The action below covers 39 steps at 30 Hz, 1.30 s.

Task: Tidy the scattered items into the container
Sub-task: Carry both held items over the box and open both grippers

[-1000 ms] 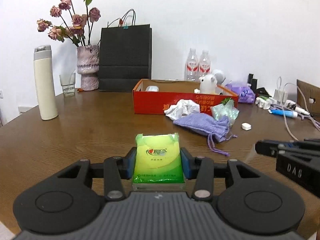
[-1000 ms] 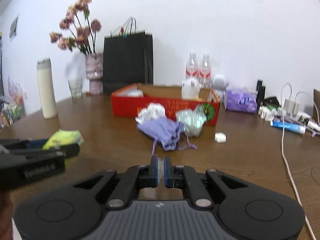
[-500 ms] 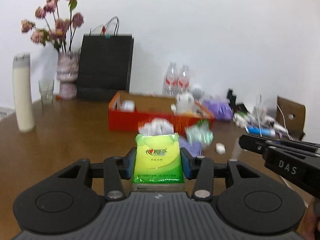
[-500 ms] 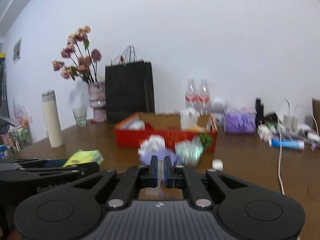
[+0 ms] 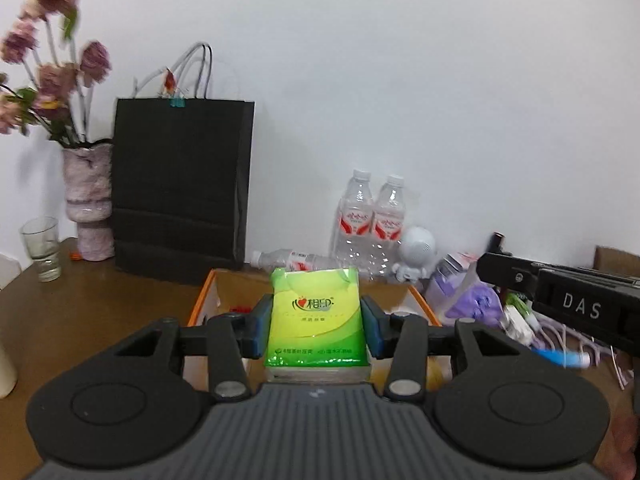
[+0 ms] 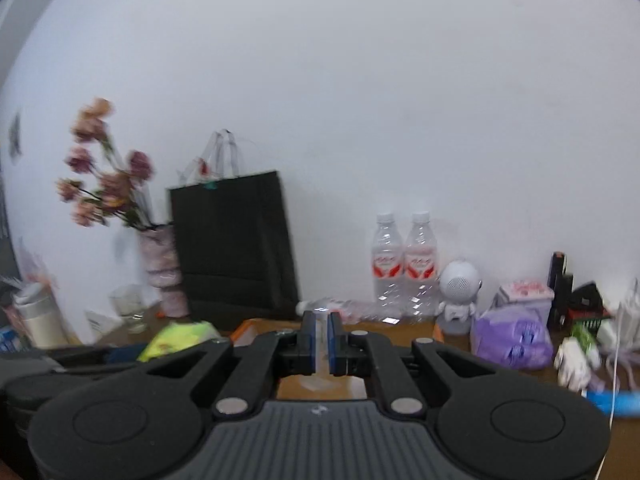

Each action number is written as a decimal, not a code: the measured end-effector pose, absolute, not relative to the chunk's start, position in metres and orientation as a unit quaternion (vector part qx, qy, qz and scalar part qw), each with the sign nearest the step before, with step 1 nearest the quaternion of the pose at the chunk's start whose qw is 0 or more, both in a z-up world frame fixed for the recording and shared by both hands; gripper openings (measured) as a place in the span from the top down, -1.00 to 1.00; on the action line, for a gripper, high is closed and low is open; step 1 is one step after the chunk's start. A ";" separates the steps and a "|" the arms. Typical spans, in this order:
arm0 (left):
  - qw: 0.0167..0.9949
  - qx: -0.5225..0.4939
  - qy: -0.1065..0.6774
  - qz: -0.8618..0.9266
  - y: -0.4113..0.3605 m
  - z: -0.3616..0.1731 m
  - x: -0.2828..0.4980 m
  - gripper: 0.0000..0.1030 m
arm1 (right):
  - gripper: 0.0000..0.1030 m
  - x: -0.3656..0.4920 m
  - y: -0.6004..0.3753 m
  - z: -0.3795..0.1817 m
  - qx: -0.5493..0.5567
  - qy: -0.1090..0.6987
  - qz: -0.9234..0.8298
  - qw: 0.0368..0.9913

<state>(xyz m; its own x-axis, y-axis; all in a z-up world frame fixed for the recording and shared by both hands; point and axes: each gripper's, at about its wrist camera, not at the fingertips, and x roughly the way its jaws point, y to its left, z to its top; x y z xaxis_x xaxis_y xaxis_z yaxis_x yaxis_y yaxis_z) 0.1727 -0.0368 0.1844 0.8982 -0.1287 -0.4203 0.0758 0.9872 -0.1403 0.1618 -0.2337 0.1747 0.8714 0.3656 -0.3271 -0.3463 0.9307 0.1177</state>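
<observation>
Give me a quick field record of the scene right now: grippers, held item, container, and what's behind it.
left gripper: shut on green tissue pack
right gripper: shut, holding nothing
container: orange box, below and just ahead of the tissue pack
pack position: above the box's opening, not yet released
behind box: black paper bag, two upright water bottles, one bottle lying down
right of box: purple bag, white figurine

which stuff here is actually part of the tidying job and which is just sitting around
Part of the job:
- green tissue pack, clamped in the left tongs
- orange box, the container, just beyond the pack
- right tongs, shut and empty

Just lying about:
- black paper bag
- flower vase
- drinking glass
- two upright water bottles
- white astronaut figure
</observation>
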 end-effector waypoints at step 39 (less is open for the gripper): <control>0.905 0.030 0.425 0.010 -0.040 0.118 0.391 -0.93 | -0.03 0.428 -0.219 0.113 -0.007 0.472 0.127 0.872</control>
<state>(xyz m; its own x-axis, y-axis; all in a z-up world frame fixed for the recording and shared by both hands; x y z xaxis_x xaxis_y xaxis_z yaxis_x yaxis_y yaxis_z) 0.3914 -0.0399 0.1180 0.6385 0.0435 -0.7684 0.0068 0.9980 0.0622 0.4283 -0.2191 0.1126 0.5217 0.2138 -0.8259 -0.2277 0.9679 0.1068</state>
